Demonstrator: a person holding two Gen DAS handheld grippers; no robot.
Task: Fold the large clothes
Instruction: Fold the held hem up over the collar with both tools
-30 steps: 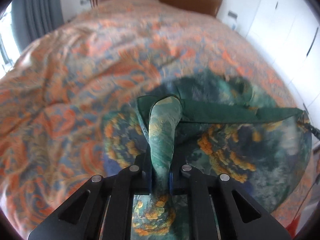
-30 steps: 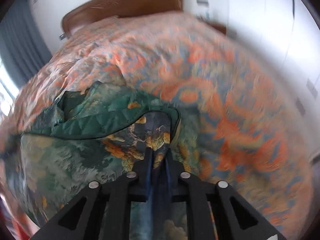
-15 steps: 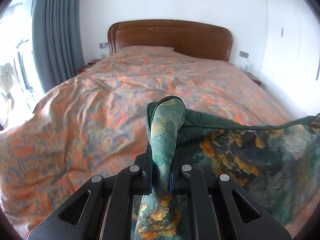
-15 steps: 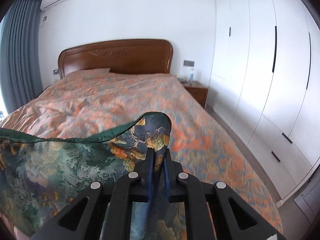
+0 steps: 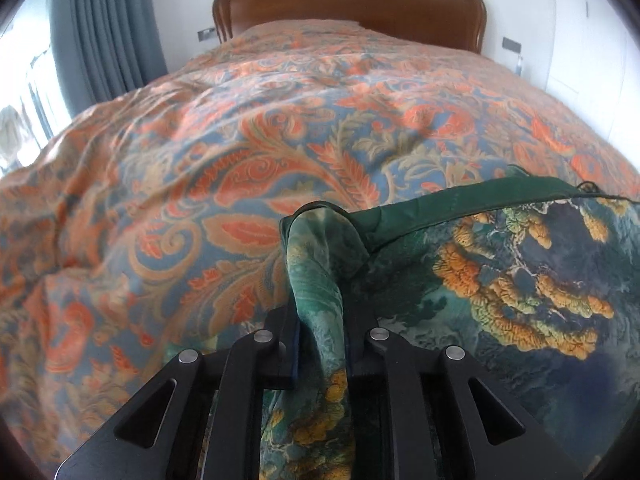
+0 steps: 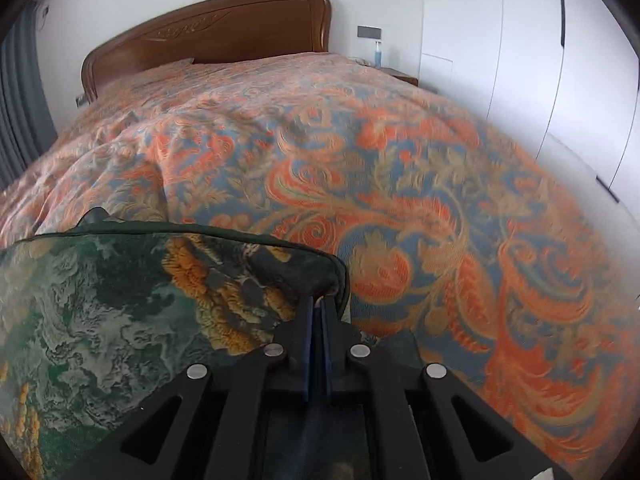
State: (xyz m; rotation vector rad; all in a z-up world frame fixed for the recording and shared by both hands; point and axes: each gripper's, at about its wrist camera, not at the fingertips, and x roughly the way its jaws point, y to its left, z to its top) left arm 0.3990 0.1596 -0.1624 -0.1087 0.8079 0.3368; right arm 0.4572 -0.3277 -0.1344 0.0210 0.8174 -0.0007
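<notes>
A large green garment [image 5: 520, 272] with orange and yellow embroidery and a plain dark green lining hangs stretched between my two grippers above the bed. My left gripper [image 5: 320, 312] is shut on its left corner, and a bunch of cloth bulges up between the jaws. My right gripper [image 6: 318, 308] is shut on the right corner of the same garment [image 6: 120, 312], whose top edge runs off to the left. The lower part of the garment is hidden below both views.
The bed's orange and blue paisley cover [image 5: 240, 140] fills the space ahead, with a wooden headboard [image 6: 208, 32] at the far end. Grey curtains [image 5: 108, 24] hang on the left. White wardrobe doors [image 6: 540, 60] and a nightstand [image 6: 396, 74] stand on the right.
Both grippers lifted the garment off the bed and swung up to face the headboard. They have now tipped down again and moved closer over the cover. Both grips are unchanged.
</notes>
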